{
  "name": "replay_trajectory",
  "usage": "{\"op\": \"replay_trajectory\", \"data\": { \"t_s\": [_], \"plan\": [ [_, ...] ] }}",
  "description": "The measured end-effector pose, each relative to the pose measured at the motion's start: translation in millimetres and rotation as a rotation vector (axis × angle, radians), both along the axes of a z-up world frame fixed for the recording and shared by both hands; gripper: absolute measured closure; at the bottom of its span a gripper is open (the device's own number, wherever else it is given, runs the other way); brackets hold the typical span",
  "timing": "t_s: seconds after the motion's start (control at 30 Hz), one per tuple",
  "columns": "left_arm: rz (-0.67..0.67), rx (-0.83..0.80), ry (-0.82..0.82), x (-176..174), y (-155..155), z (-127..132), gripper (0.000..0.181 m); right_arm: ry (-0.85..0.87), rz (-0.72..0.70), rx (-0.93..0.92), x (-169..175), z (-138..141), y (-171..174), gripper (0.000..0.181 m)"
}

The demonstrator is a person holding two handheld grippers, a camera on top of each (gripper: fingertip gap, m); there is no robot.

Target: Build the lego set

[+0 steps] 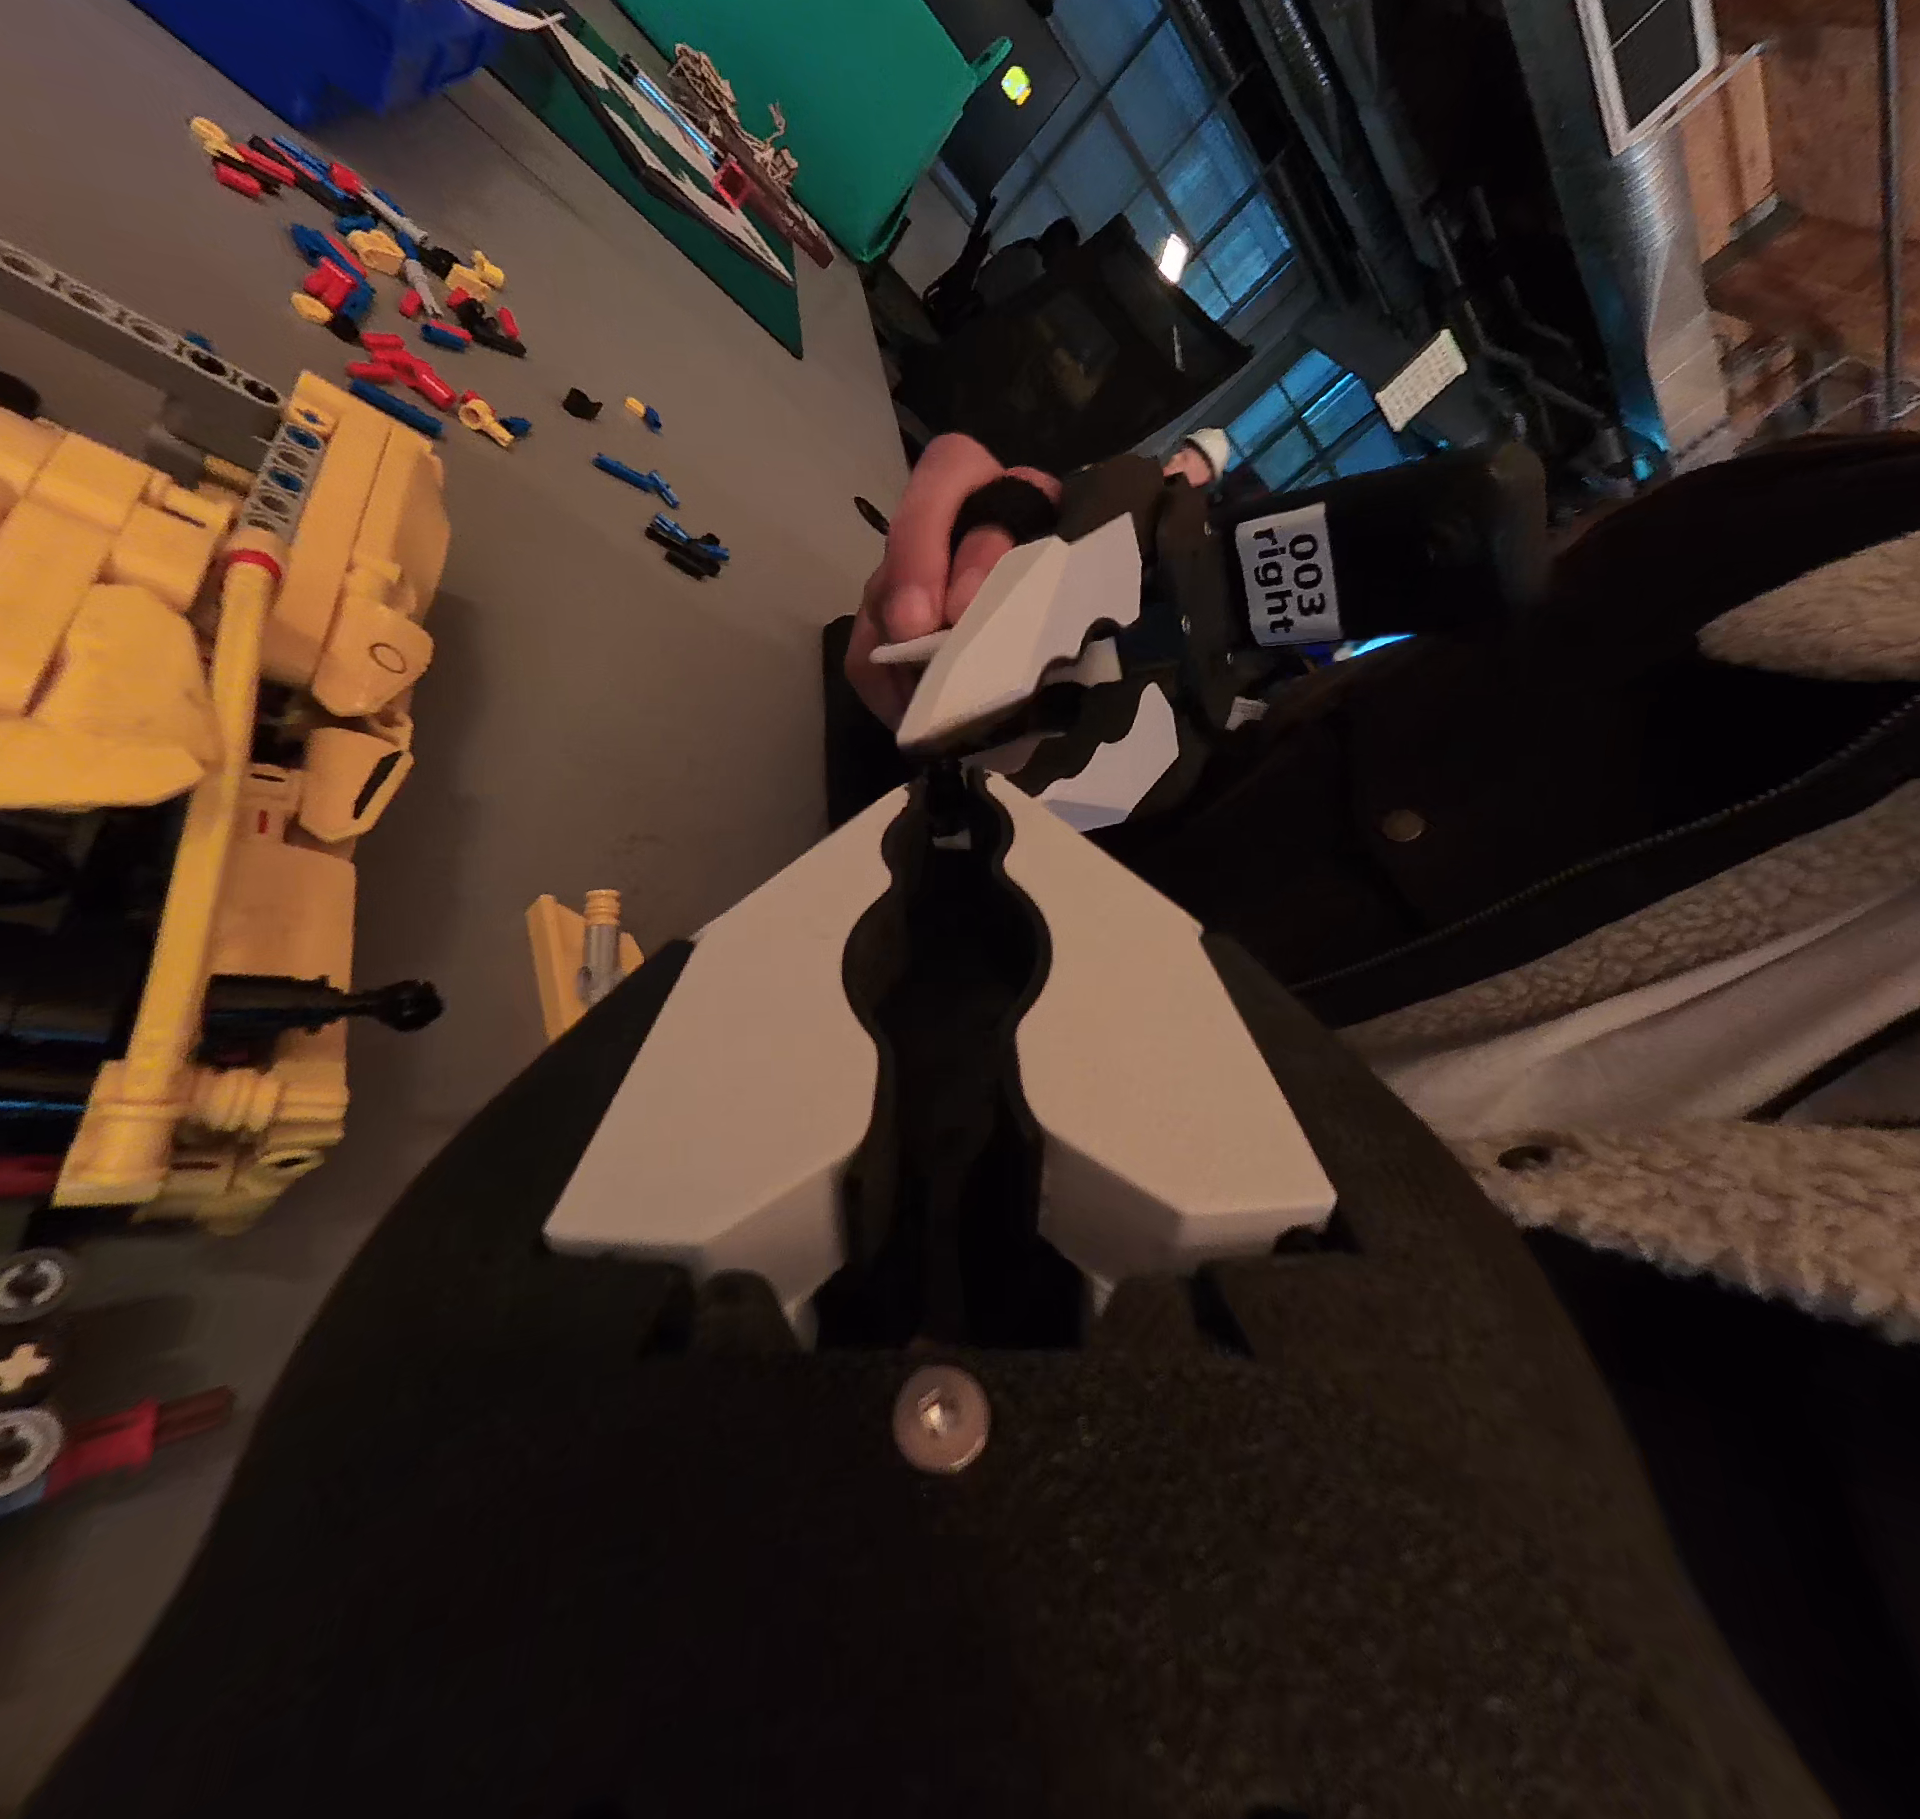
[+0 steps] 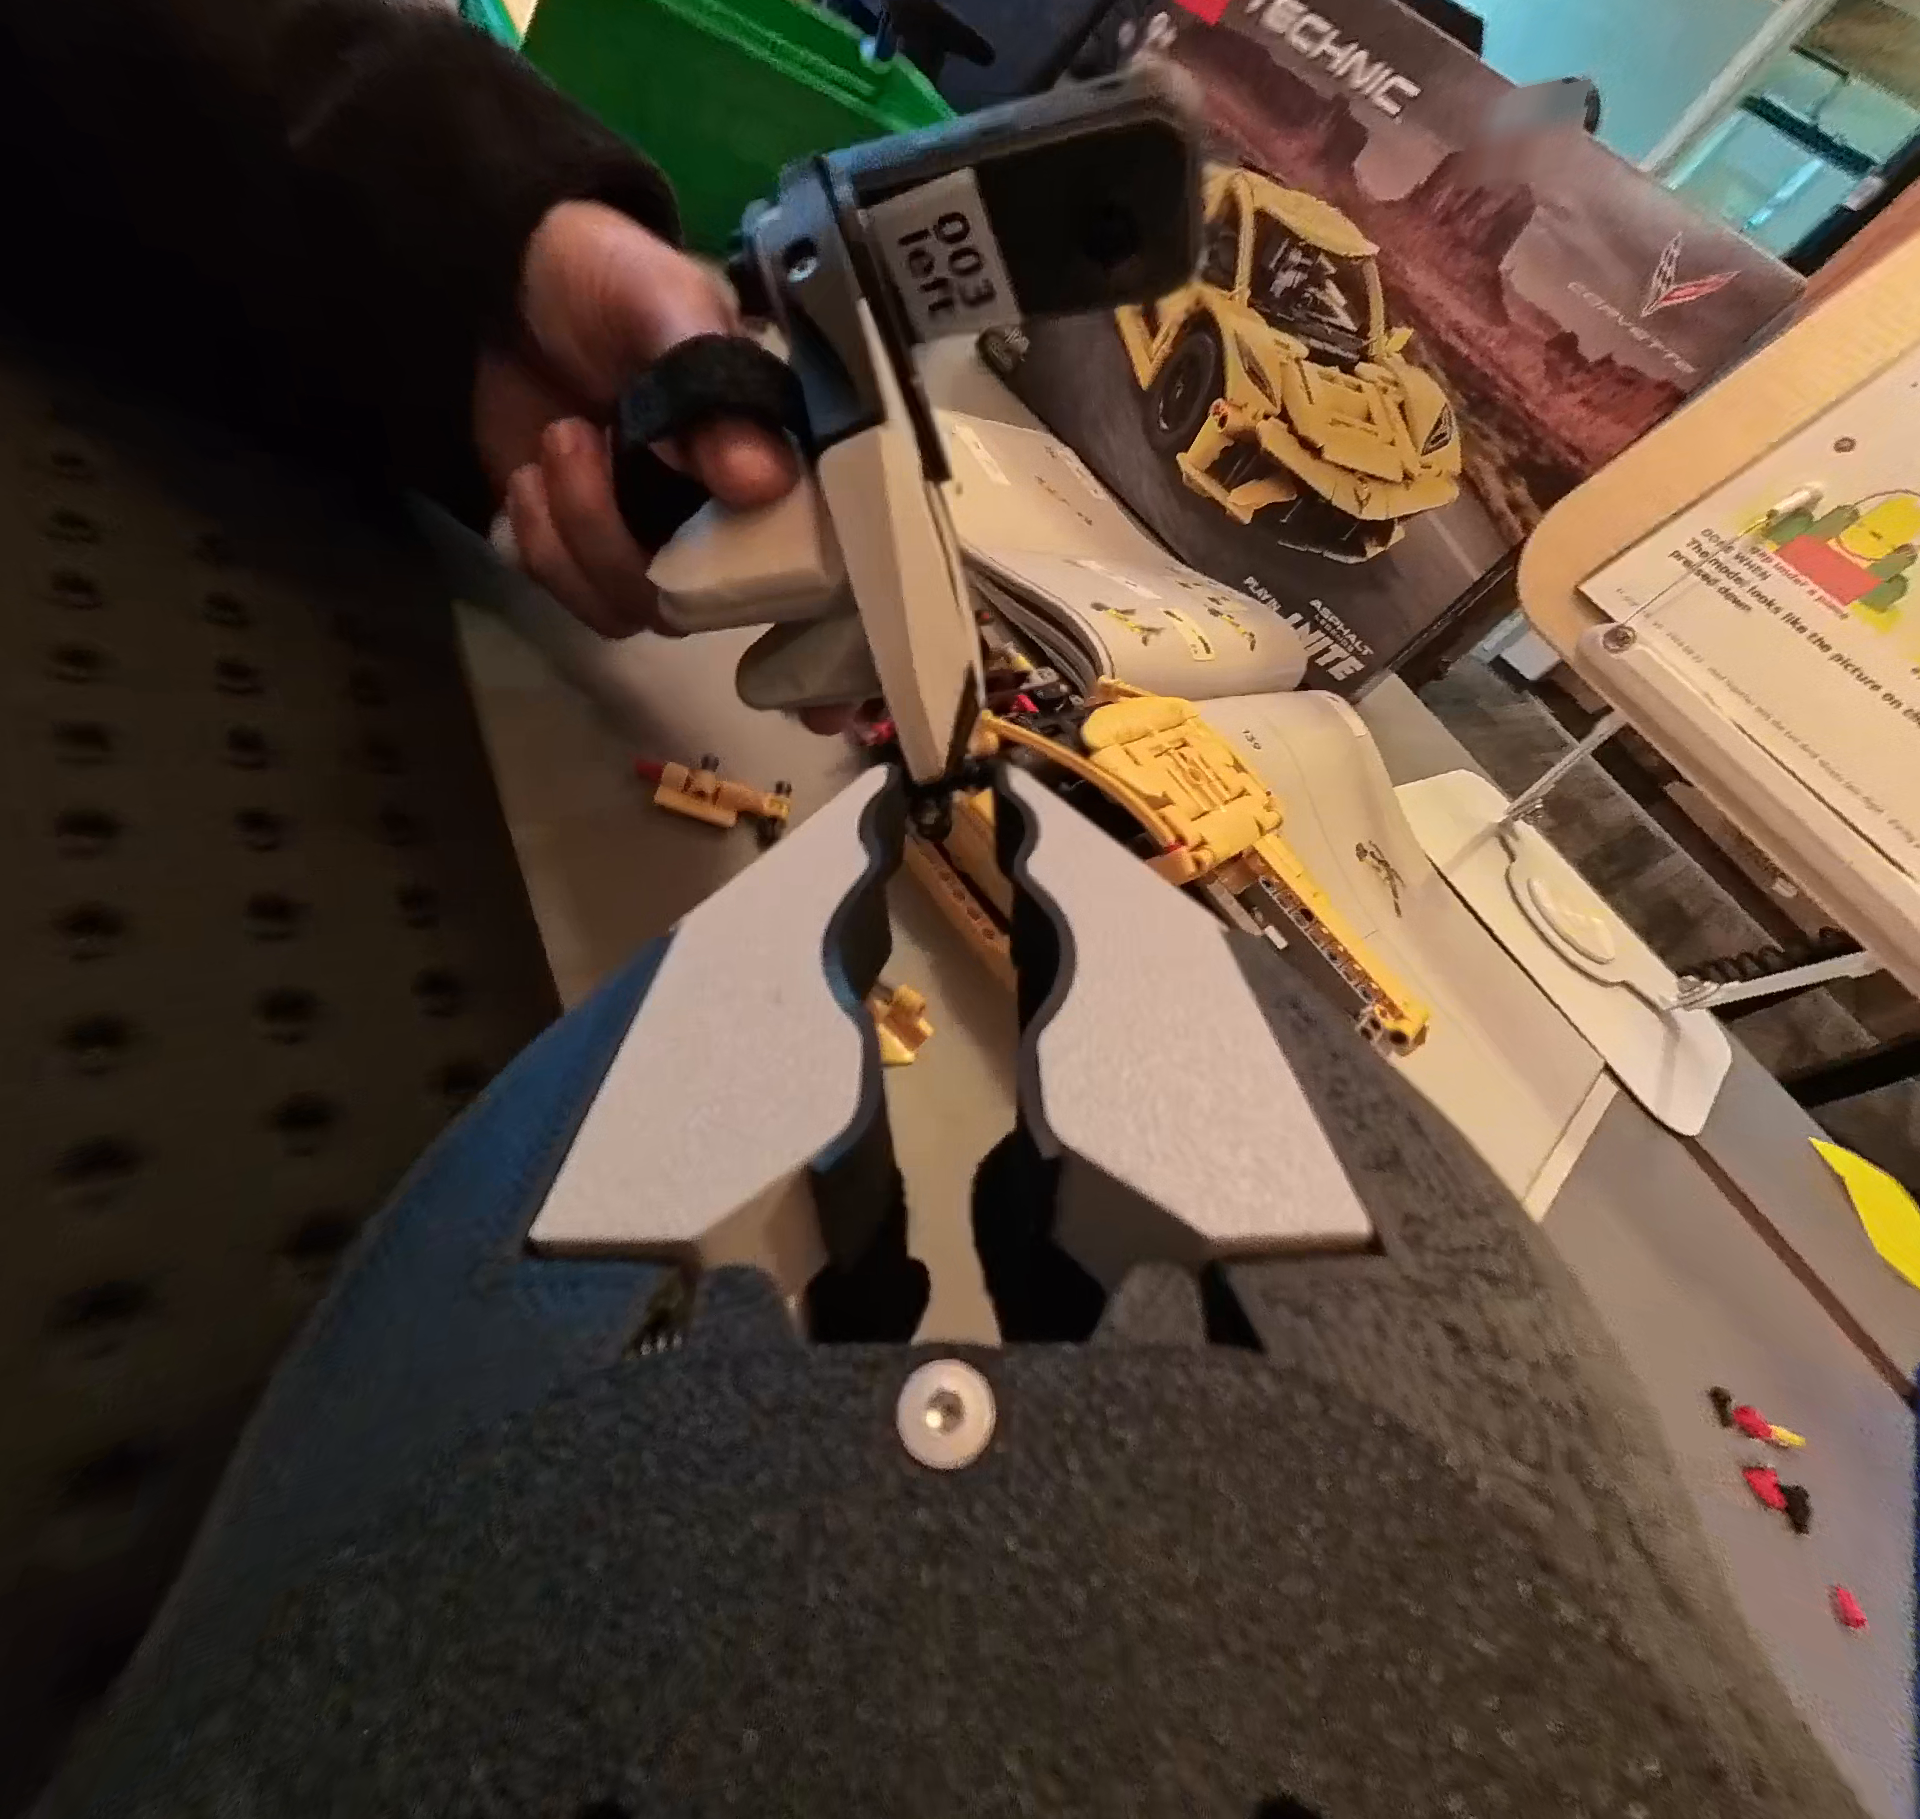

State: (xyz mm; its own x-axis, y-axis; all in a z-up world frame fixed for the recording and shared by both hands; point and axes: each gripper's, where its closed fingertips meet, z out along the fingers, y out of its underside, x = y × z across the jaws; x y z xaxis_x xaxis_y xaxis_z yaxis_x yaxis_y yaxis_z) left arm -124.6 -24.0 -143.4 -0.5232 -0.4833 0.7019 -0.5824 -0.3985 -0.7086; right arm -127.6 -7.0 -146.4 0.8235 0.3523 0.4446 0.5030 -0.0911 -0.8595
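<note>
The left tongs are drawn in until only a narrow slit shows between the tips, and a small black piece sits pinched there. The right tongs meet them tip to tip at that same small black piece, their white fingers nearly together and clamped on it from the opposite side. In the left wrist view the right tongs arrive from above the piece, gripped by a hand with a black strap round one finger. In the right wrist view the left tongs descend steeply onto the piece, likewise carried by a hand in a dark sleeve. The piece is too small and dark to tell its exact shape.

The yellow car model, part built, lies on the grey bench well to the left of the pinched piece in the left wrist view; in the right wrist view it lies just behind the piece. Beyond the model a scatter of loose pieces in red, blue, yellow and black is spread over the bench. A small yellow subassembly rests left of the piece in the right wrist view. Behind the model lies an open instruction booklet, and behind that stands the set's box showing a yellow car.
</note>
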Motion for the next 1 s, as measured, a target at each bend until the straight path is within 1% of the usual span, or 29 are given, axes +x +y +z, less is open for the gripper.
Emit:
{"op": "replay_trajectory", "data": {
  "t_s": [0.07,0.13,0.2,0.27,0.33,0.4,0.43,0.5,0.57,0.63,0.7,0.83,0.93,1.0],
  "plan": [
    [0.048,0.056,-0.007,1.5,9.2,1.1,0.174,0.153,0.006,0.053,3.6,15.8,-1.0,0.159],
    [0.142,0.116,-0.046,3.9,31.2,9.3,0.174,0.332,0.008,0.061,16.0,28.8,-1.9,0.153],
    [0.3,0.173,-0.095,7.2,69.2,20.5,0.174,0.453,-0.036,0.048,36.5,30.1,1.4,0.149],
    [0.511,0.241,-0.127,6.7,119.5,29.4,0.174,0.541,-0.103,0.031,57.9,27.5,6.6,0.147],
    [0.706,0.305,-0.115,-1.6,168.1,32.6,0.174,0.619,-0.165,0.027,77.7,25.9,9.7,0.148],
    [0.871,0.351,-0.067,-15.2,209.6,30.3,0.175,0.693,-0.207,0.024,94.3,24.5,10.8,0.149],
    [0.938,0.363,-0.049,-22.7,225.8,29.3,0.175,0.722,-0.221,0.03,101.5,24.8,10.9,0.149],
    [1.025,0.369,-0.019,-34.9,248.1,27.9,0.174,0.761,-0.252,0.035,114.5,23.7,11.8,0.151],
    [1.059,0.374,0.007,-41.2,259.7,24.9,0.174,0.79,-0.27,0.02,122.1,20.0,13.3,0.152],
    [1.073,0.357,0.012,-42.7,264.4,24.0,0.175,0.816,-0.265,0.006,124.3,17.8,14.9,0.153],
    [1.04,0.337,0.02,-39.1,261.0,19.8,0.174,0.817,-0.273,-0.002,126.7,15.5,16.4,0.153],
    [0.979,0.223,0.036,-33.7,256.8,12.3,0.174,0.801,-0.277,-0.033,126.5,9.2,19.9,0.157],
    [0.96,0.151,0.043,-34.5,259.9,10.2,0.174,0.768,-0.288,-0.054,126.8,3.4,23.4,0.159],
    [0.972,0.149,0.053,-35.9,265.0,7.4,0.174,0.747,-0.303,-0.062,128.7,-0.5,25.4,0.158]
  ]
}}
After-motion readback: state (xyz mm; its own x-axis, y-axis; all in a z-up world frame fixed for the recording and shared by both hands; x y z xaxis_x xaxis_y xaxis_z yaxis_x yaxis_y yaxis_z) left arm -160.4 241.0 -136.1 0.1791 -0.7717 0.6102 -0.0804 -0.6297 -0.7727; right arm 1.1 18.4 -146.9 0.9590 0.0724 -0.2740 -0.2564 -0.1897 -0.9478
